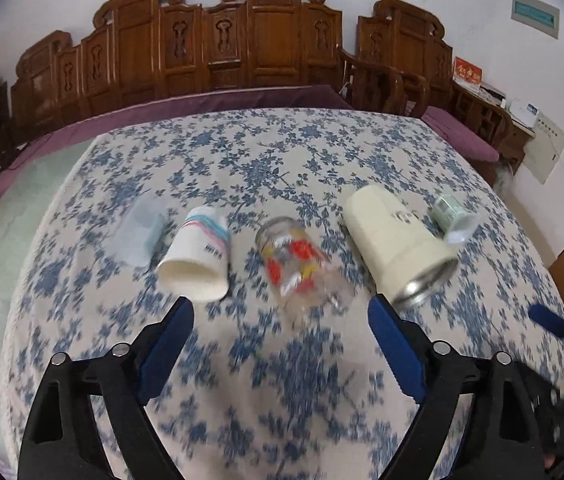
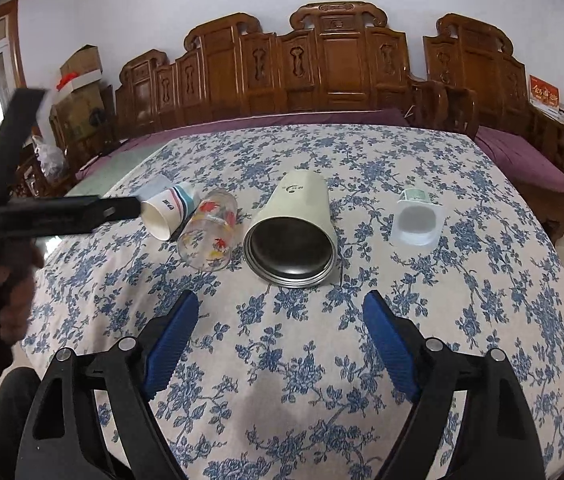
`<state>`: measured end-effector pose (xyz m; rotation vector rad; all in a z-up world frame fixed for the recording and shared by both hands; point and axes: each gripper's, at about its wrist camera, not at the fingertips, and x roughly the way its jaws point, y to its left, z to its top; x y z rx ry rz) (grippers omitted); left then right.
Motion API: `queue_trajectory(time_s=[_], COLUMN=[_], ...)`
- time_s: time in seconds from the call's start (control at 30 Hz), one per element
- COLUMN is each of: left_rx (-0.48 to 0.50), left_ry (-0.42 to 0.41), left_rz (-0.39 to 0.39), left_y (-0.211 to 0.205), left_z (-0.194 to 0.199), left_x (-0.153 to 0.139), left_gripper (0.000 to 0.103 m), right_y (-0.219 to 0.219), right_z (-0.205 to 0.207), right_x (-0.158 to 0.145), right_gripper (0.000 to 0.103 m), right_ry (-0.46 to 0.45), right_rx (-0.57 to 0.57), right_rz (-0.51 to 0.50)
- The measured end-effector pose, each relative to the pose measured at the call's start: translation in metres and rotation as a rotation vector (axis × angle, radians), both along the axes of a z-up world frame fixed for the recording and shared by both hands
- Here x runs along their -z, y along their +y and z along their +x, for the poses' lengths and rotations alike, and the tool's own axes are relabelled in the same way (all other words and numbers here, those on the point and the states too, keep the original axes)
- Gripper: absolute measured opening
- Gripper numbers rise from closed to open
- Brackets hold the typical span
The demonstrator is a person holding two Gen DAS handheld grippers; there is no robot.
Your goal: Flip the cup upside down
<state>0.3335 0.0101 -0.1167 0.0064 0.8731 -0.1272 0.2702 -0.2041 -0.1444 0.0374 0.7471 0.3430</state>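
Across the floral-cloth desk [image 2: 482, 320] there's a row of cups all lying on their sides, so nothing's been flipped yet as far as I can tell. We look to be at the approach step: both grippers hover short of the row with jaws spread wide and nothing in them.

Left to right: a clear plastic cup [image 1: 138, 232], a paper cup [image 1: 198, 256] with pink and blue stripes, a printed glass [image 1: 298, 264], a big cream tumbler [image 2: 294, 232] with a steel inside, and a small yogurt-style pot [image 2: 416, 220] off on its own.

The left gripper [image 1: 282, 320] is lined up roughly on the glass, with the paper cup just off its left finger. The right gripper [image 2: 278, 312] faces straight into the tumbler's mouth.

Contents: tumbler, paper cup and glass all look empty. The little pot's opening is blurry, can't tell.

My guess for the next move: pick one cup, close on its wall from the sides, lift, rotate it mouth-down and set it on its rim. The task doesn't say which cup.
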Motion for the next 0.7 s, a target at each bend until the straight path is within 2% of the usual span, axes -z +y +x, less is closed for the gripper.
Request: queue_trajectory(time_s=[0.1, 0.3, 0.4, 0.53, 0.7], left_rx=[-0.006, -0.032, -0.052, -0.085, -0.102], left_ry=[0.051, 0.138, 0.215, 0.304, 0.369], left_rz=[0.005, 0.021, -0.010, -0.043, -0.026], left_y=[-0.008, -0.019, -0.022, -0.022, -0.028], left_z=[0.034, 0.074, 0.091, 0.107, 0.119], left_x=[0.014, 0.040, 0.056, 0.069, 0.083], left_gripper=[0.073, 0.064, 0.061, 0.060, 0.061], right_y=[0.002, 0.002, 0.000, -0.005, -0.009], right_z=[0.006, 0.007, 0.005, 0.003, 0.002], right_x=[0.001, 0.002, 0.001, 0.002, 0.004], right_gripper=[0.086, 0.086, 0.086, 0.086, 0.086], right_ry=[0.000, 0.006, 0.010, 0.015, 0.025], right_rx=[-0.002, -0.010, -0.010, -0.006, 0.004], right_rz=[-0.002, -0.002, 0.001, 0.005, 0.016])
